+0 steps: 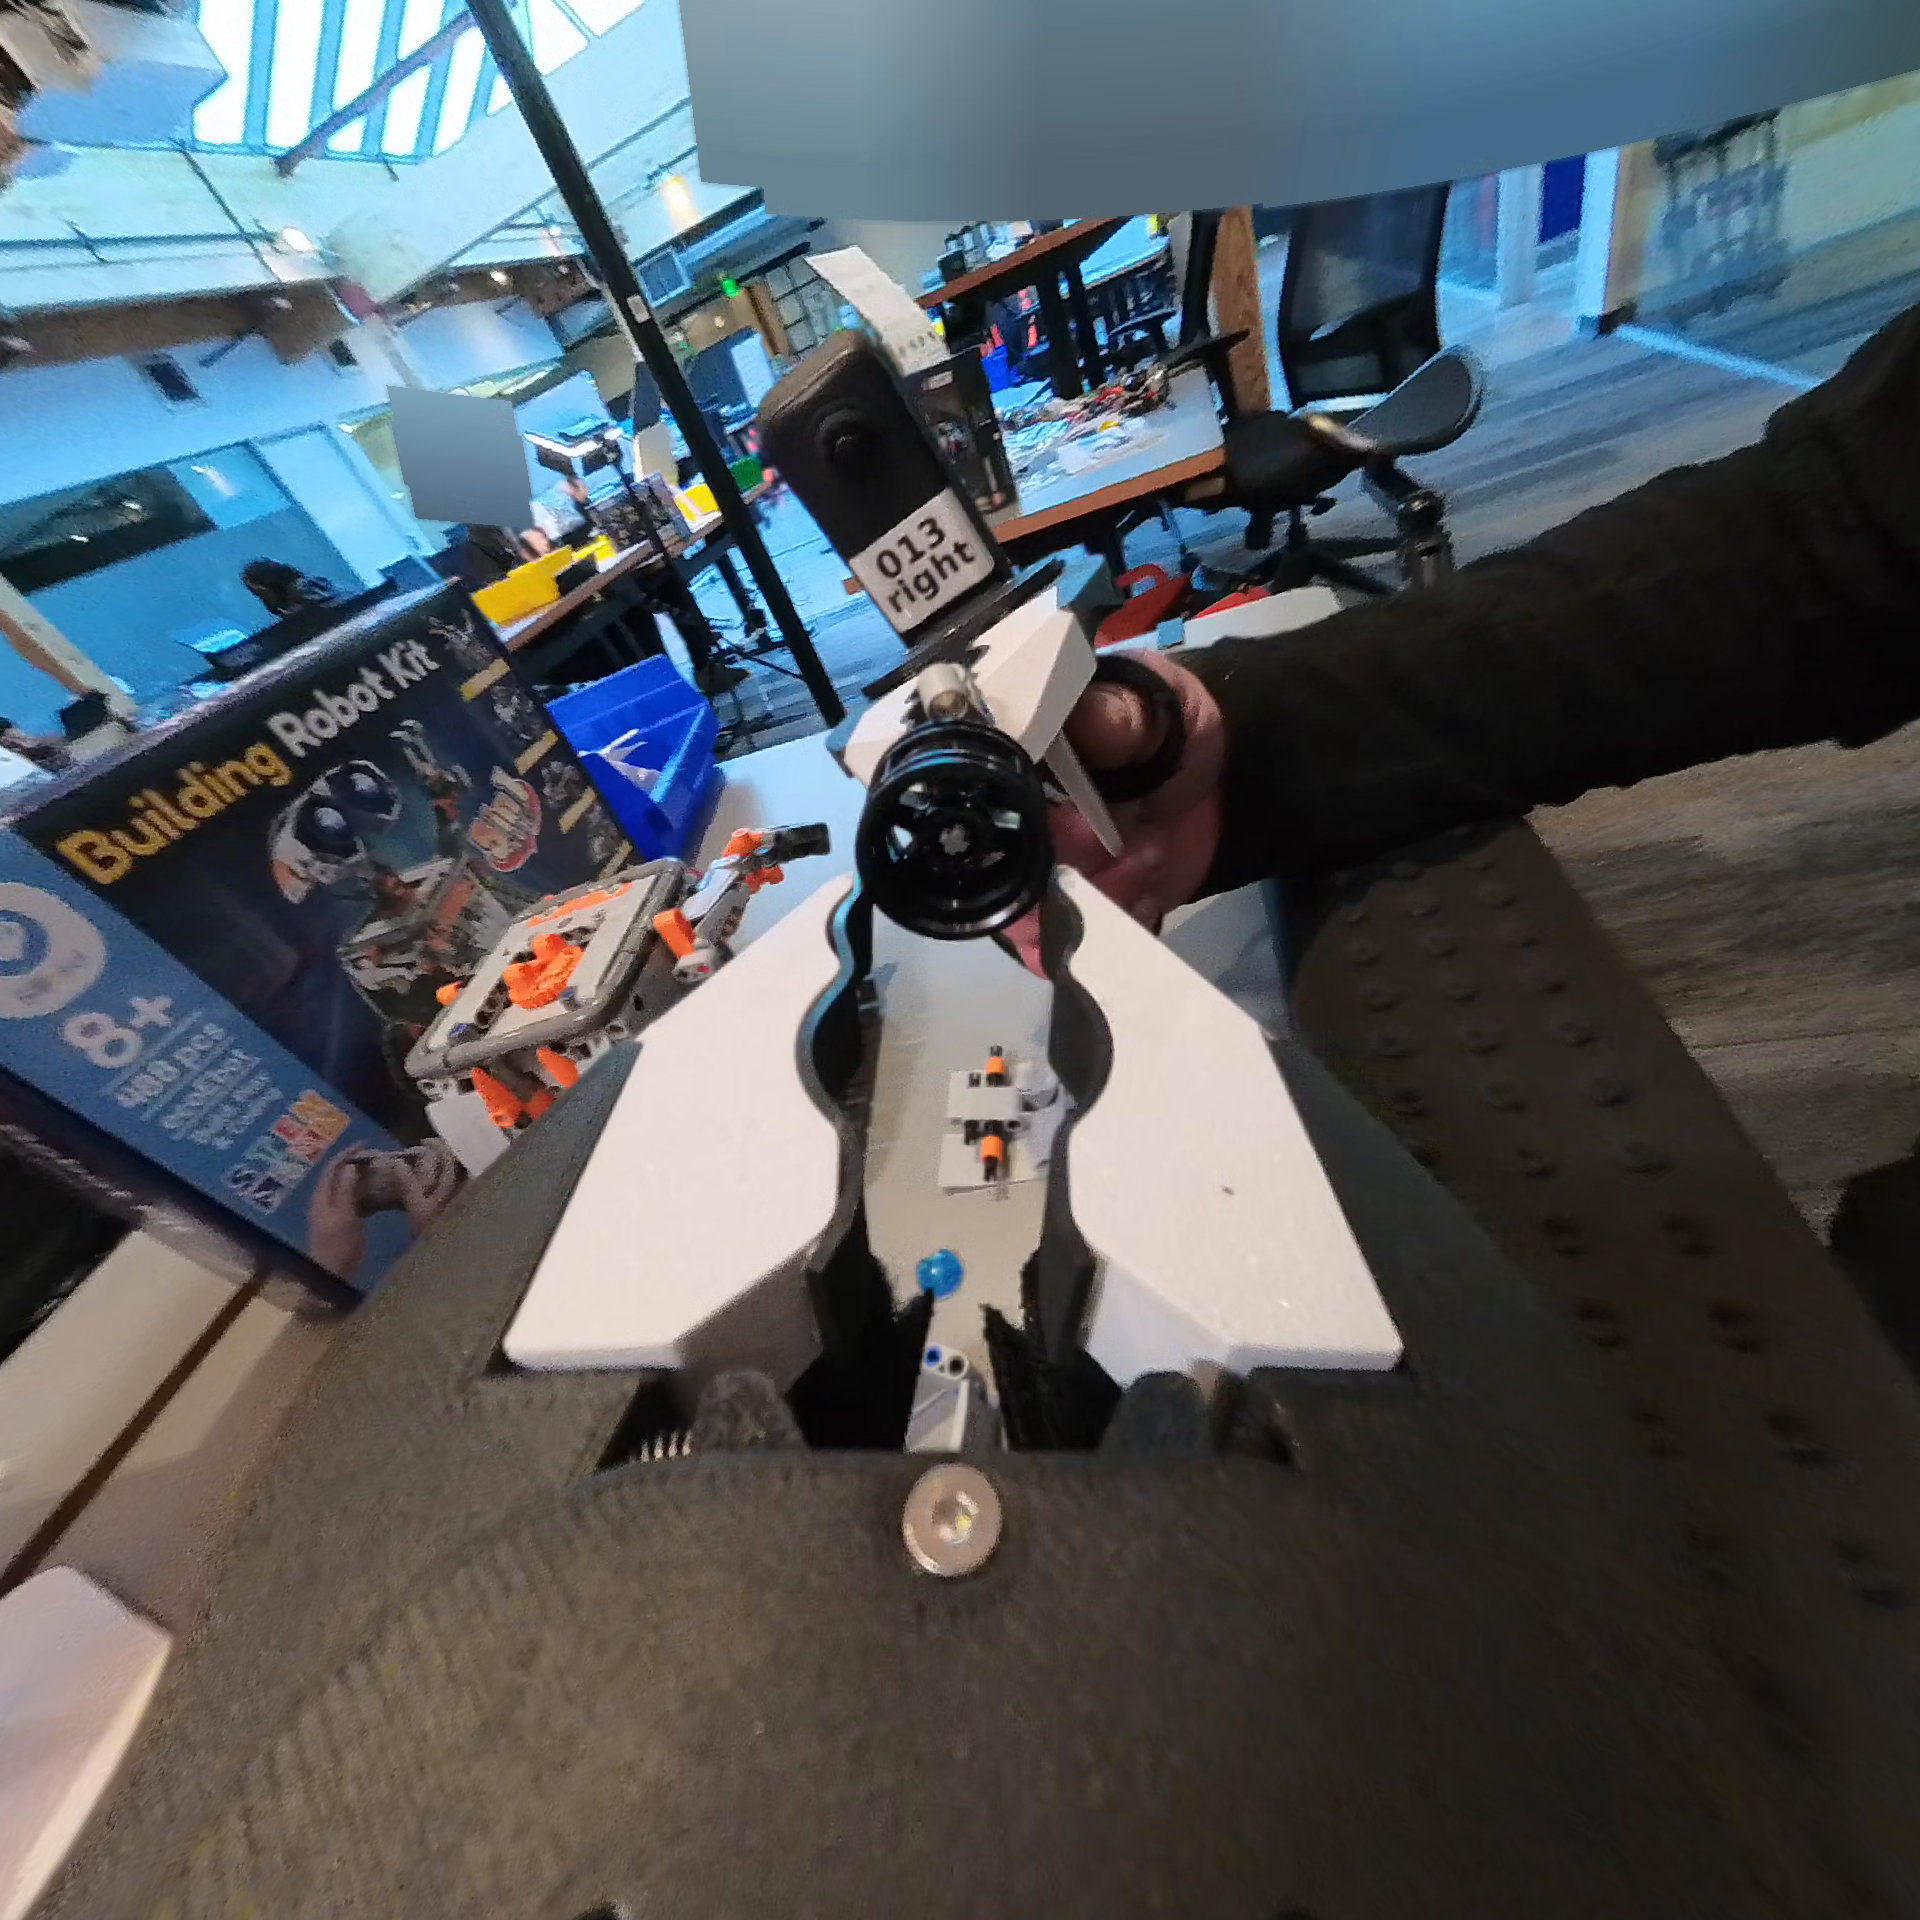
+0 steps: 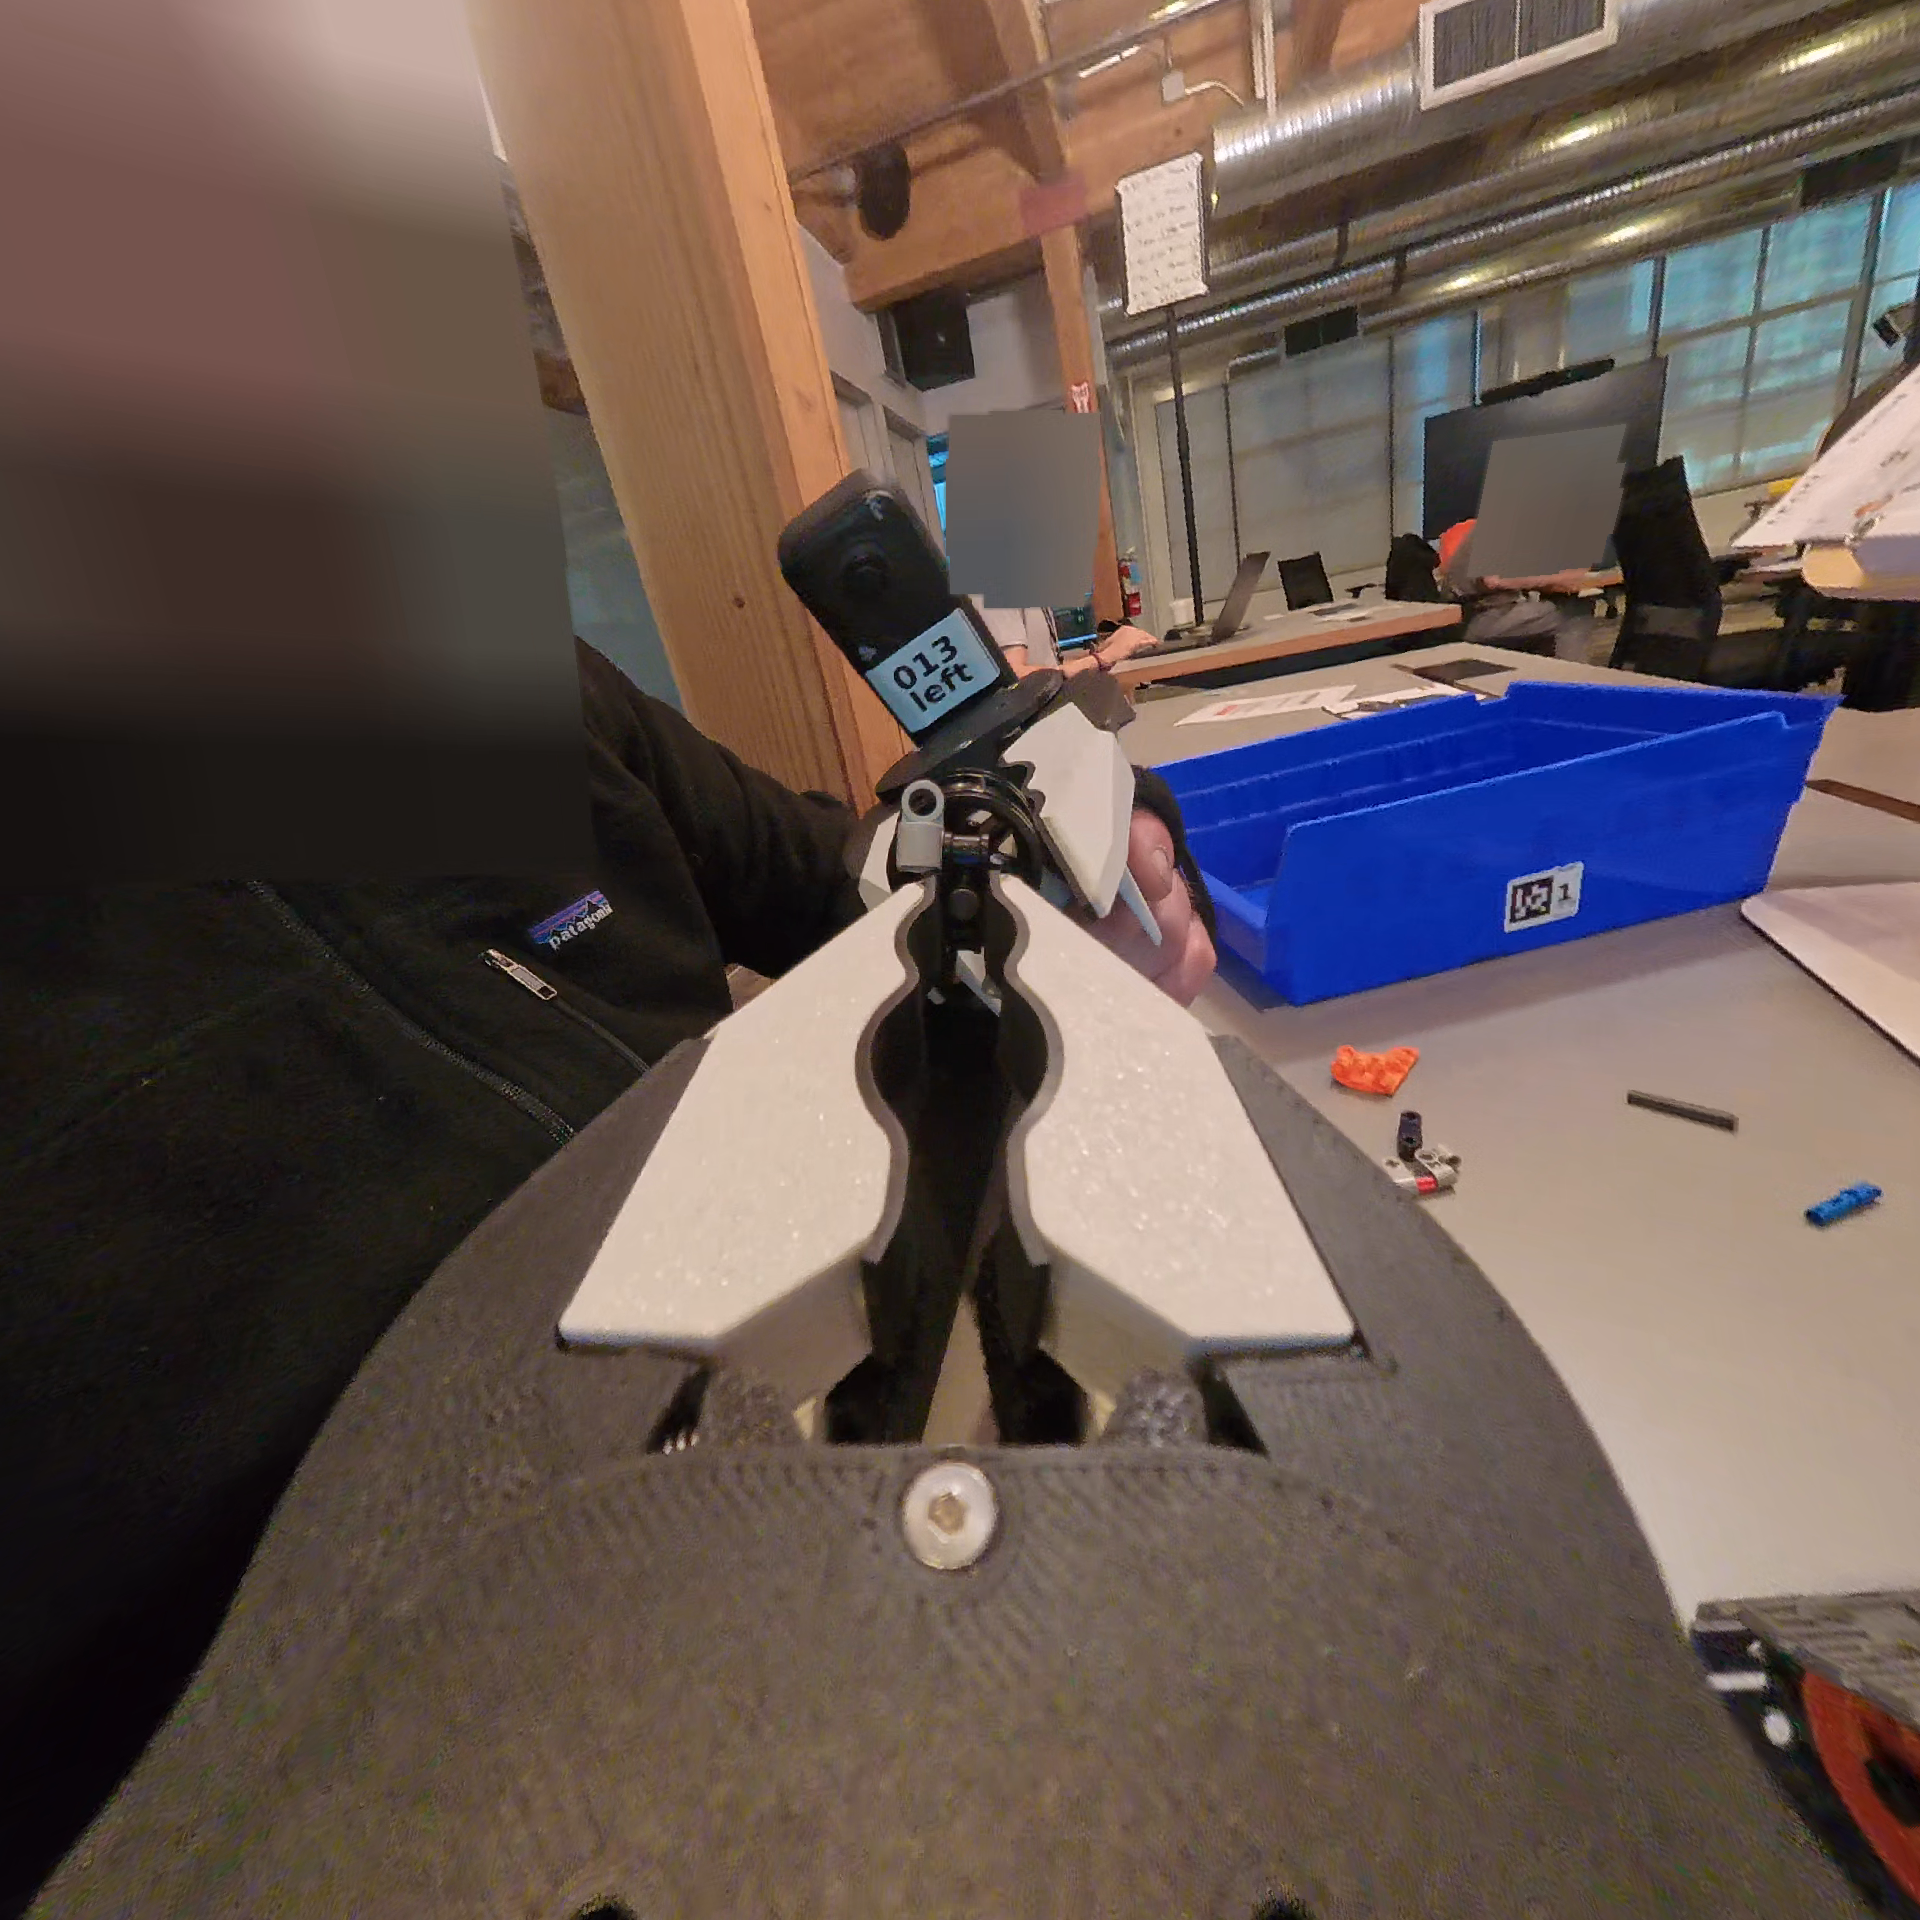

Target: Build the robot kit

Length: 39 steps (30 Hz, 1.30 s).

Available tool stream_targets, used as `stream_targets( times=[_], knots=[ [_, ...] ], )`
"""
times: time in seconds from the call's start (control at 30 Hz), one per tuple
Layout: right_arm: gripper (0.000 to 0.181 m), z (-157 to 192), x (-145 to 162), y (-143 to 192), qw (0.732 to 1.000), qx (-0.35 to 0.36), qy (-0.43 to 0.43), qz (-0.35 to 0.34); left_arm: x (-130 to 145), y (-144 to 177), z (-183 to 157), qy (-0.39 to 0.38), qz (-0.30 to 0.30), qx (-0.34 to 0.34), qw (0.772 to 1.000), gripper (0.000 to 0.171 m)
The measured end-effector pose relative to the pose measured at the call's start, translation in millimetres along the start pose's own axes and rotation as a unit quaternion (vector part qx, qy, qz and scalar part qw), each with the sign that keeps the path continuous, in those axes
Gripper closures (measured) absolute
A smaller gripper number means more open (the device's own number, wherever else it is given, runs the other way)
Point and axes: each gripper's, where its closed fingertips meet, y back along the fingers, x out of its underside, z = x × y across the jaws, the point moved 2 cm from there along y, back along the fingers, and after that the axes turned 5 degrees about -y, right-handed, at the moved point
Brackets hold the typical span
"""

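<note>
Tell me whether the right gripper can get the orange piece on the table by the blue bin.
Probably not yet: the right gripper is shut on a black pin at the wheel in the left gripper. Nothing blocks the orange piece itself.

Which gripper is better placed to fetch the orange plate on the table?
Right, probably: the orange plate lies near the right gripper, out of the left view. But it grips a black axle, and the left gripper a black wheel.
</note>
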Motion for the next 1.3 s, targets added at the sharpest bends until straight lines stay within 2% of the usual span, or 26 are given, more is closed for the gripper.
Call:
stream_targets(
  times=[0.1, 0.13, 0.2, 0.27, 0.4, 0.53, 0.57, 0.6, 0.63, 0.7, 0.77, 0.83, 0.93, 0.97, 1.03, 1.07, 1.1, 1.2, 1.3],
  knots=[
    [0.176, 6, -5, 0, 1.0, -0.02, 0.004, -0.017, -3, 1, -2, -0.041, 0.018, -0.018, 0.999, 0.158],
    [0.177, 7, -6, 0, 1.0, -0.02, 0.01, -0.019, -4, 1, -3, -0.044, 0.021, -0.021, 0.999, 0.158],
    [0.177, 10, -8, 0, 0.999, -0.023, 0.016, -0.025, -6, 0, -5, -0.038, 0.025, -0.019, 0.999, 0.152],
    [0.177, 12, -13, 1, 0.999, -0.028, 0.016, -0.037, -11, 1, -5, -0.03, 0.013, -0.023, 0.999, 0.139],
    [0.177, 17, -14, 1, 0.998, -0.037, 0.021, -0.04, -29, 6, -4, -0.051, -0.013, -0.049, 0.997, 0.133],
    [0.177, 19, -21, 3, 0.997, -0.034, 0.04, -0.059, -30, 2, -14, -0.067, 0.001, -0.055, 0.996, 0.116],
    [0.177, 18, -26, 5, 0.996, -0.026, 0.043, -0.073, -28, 1, -18, -0.061, 0.007, -0.036, 0.997, 0.128],
    [0.177, 18, -29, 8, 0.995, -0.02, 0.047, -0.083, -26, 0, -30, -0.051, 0.011, 0.01, 0.999, 0.158],
    [0.177, 18, -30, 10, 0.995, -0.021, 0.046, -0.084, -22, -3, -33, -0.031, 0.021, 0.022, 0.999, 0.148],
    [0.177, 18, -29, 11, 0.995, -0.022, 0.047, -0.081, -16, -4, -31, -0.041, 0.041, 0.016, 0.998, 0.143],
    [0.177, 19, -28, 10, 0.996, -0.028, 0.045, -0.078, -22, 2, -20, -0.025, 0.02, 0.0, 0.999, 0.139],
    [0.177, 19, -26, 9, 0.996, -0.032, 0.041, -0.074, -24, 5, -10, -0.003, 0.007, -0.018, 1.0, 0.126],
    [0.177, 18, -22, 6, 0.997, -0.03, 0.04, -0.061, -26, 6, -8, -0.012, -0.001, -0.026, 1.0, 0.116],
    [0.177, 17, -21, 4, 0.997, -0.028, 0.042, -0.056, -27, 5, -14, -0.019, -0.006, -0.01, 1.0, 0.119],
    [0.177, 15, -22, 5, 0.997, -0.021, 0.044, -0.056, -28, 4, -19, -0.032, -0.008, -0.007, 0.999, 0.112],
    [0.177, 14, -24, 7, 0.997, -0.013, 0.045, -0.059, -27, 3, -26, -0.038, -0.008, 0.016, 0.999, 0.122],
    [0.177, 12, -23, 8, 0.997, -0.005, 0.049, -0.055, -28, 4, -36, -0.042, -0.015, 0.051, 0.998, 0.142],
    [0.177, 16, -22, 3, 0.997, -0.004, 0.06, -0.039, -24, 6, -23, -0.011, 0.001, 0.021, 1.0, 0.131],
    [0.176, 17, -22, -5, 0.997, 0.008, 0.079, -0.012, -26, 19, -1, 0.004, -0.018, -0.019, 1.0, 0.121]
  ],
)
